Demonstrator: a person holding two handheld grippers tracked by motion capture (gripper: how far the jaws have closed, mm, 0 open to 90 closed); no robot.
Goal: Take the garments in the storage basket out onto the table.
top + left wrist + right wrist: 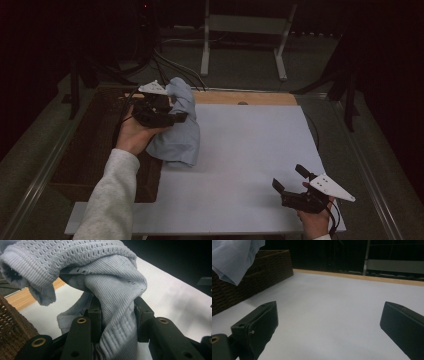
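above the mat's left edge the left gripper (175, 118) clamps the blue knit garment (177, 135), lifted from the wicker basket (95, 145); next, spreading it needs the wide-open right gripper (290, 181).

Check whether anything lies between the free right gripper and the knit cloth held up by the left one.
Nothing visible does. The right gripper hovers open over bare white board, and the stretch toward the cloth clamped in the left gripper beside the wicker basket is bare.

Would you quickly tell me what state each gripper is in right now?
Left gripper: shut on the blue garment, which hangs lifted beside the basket.
Right gripper: open, nothing between its jaws, over the white table.
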